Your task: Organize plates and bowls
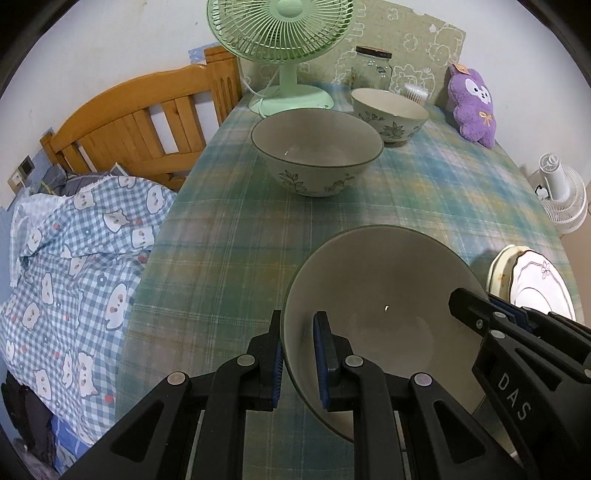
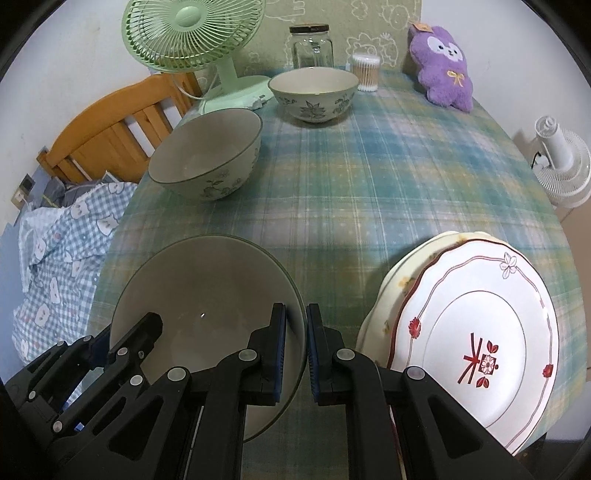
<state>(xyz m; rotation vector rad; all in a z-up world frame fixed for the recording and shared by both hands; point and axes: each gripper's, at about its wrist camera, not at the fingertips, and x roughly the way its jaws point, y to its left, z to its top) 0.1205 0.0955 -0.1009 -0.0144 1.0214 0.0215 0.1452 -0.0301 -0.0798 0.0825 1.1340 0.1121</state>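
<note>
Left gripper point(image 1: 298, 354) and right gripper point(image 2: 296, 347) pinching opposite rims of near bowl point(image 1: 384, 295); stacked plates point(image 2: 480, 332) just right of bowl, on plaid surface point(image 2: 369, 184).

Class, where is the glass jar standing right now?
The glass jar stands at the table's far edge, between the green fan and the cotton swab tub, behind the small floral bowl.

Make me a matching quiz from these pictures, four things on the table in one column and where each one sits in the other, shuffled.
Things:
1. green fan
2. purple plush toy
3. nearest bowl
4. plate stack

Places:
A. near right edge of the table
B. held at its rim by both grippers
C. far left corner
D. far right corner

Pairs: 1-C, 2-D, 3-B, 4-A
</note>
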